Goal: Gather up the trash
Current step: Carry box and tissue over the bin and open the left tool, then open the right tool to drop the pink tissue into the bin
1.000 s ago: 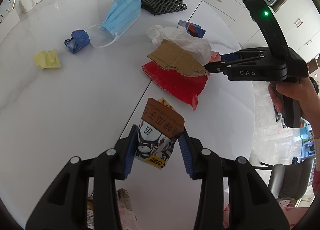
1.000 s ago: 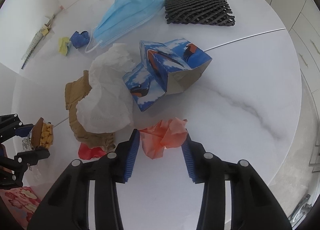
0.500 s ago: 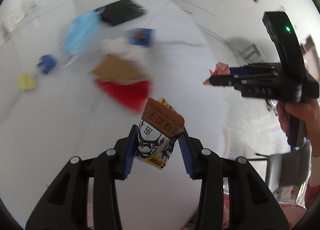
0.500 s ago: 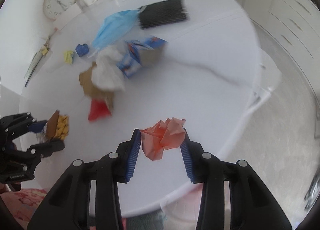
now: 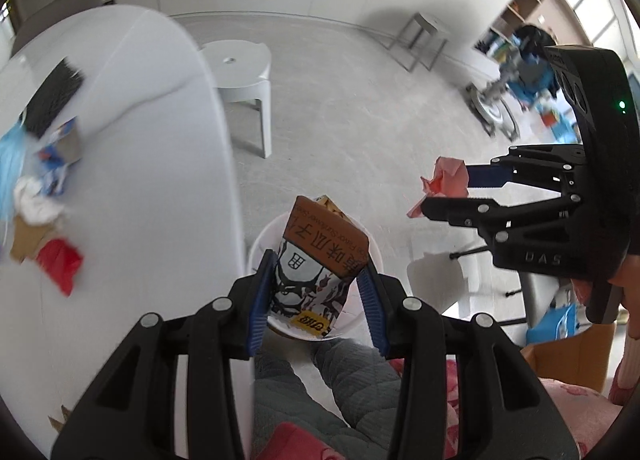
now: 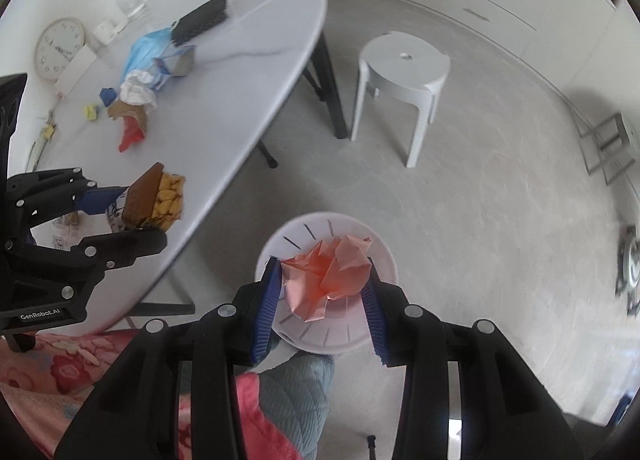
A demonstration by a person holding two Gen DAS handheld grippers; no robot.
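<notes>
My left gripper (image 5: 316,300) is shut on a snack packet (image 5: 316,268) with a brown top and holds it above a white trash bin (image 5: 260,244) on the floor. My right gripper (image 6: 322,296) is shut on a crumpled pink paper (image 6: 328,276) directly over the same bin (image 6: 384,268). The right gripper also shows in the left wrist view (image 5: 444,191) with the pink paper (image 5: 444,179). The left gripper shows in the right wrist view (image 6: 128,211) with the packet (image 6: 156,195), over the table edge.
The white table (image 6: 224,99) still holds a red wrapper (image 6: 130,135), cardboard (image 6: 126,111), white tissue (image 6: 138,91), blue mask (image 6: 146,47), blue carton (image 6: 172,65), black foam net (image 6: 202,15) and small scraps. A white stool (image 6: 400,71) stands on the floor. My legs are below.
Both grippers have swung away from the table to the right and down, carrying the packet and the pink paper over the floor bin.
</notes>
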